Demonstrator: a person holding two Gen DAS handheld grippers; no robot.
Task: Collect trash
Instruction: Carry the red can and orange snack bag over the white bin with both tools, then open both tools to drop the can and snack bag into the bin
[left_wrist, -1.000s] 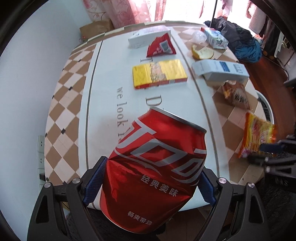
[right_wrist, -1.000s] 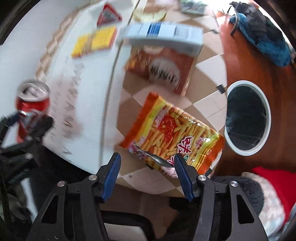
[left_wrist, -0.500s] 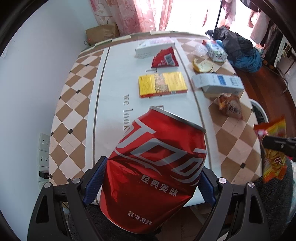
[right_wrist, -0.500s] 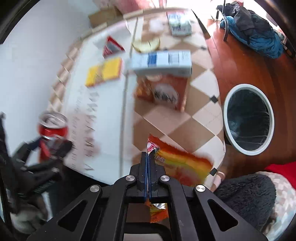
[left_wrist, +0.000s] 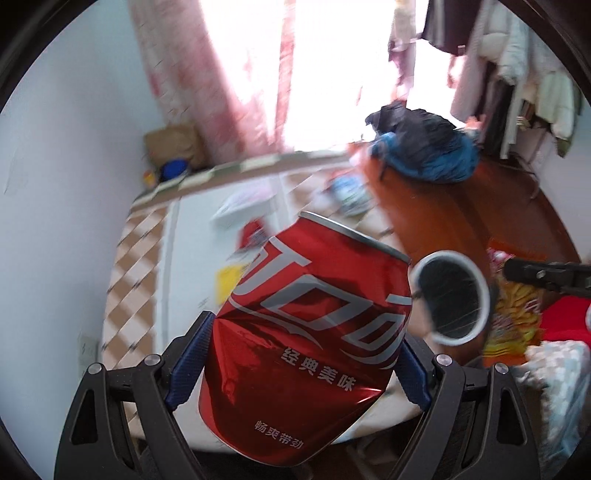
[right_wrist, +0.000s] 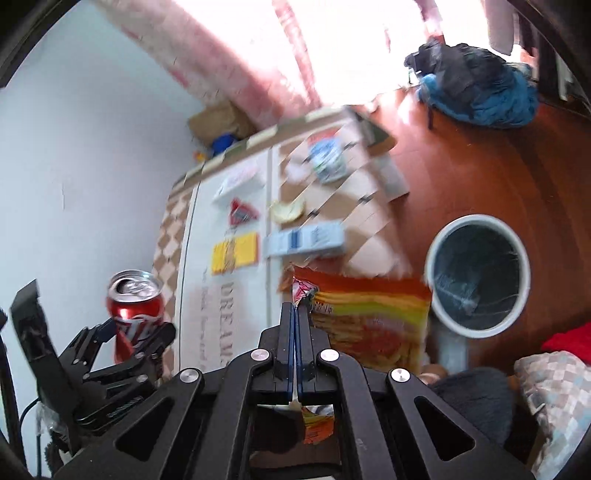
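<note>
- The left gripper (left_wrist: 303, 354) held a dented red soda can (left_wrist: 310, 339) squeezed between its blue pads (left_wrist: 190, 363), the can tilted with its top toward 1 o'clock.
- The right gripper (right_wrist: 296, 314) was clamped tight on the corner of an orange snack bag (right_wrist: 369, 314), which hung out toward 3 o'clock.
- In the right wrist view the white-rimmed trash bin (right_wrist: 478, 275) stood on the red-brown floor (right_wrist: 461, 166) just beside the table's edge at 3 o'clock; the bag's far end overlapped its rim.
- Bare floor lay beyond the bin toward 1 o'clock, up to a heap of blue and black clothes (right_wrist: 476, 85).
- Only the right wrist view showed the table (right_wrist: 236, 288) sharply: a yellow packet (right_wrist: 234, 253), a white-and-blue box (right_wrist: 306, 240), a red triangular wrapper (right_wrist: 242, 213).
- The left wrist view blurred the tabletop, yet showed the bin at 3 o'clock, right of the can.
</note>
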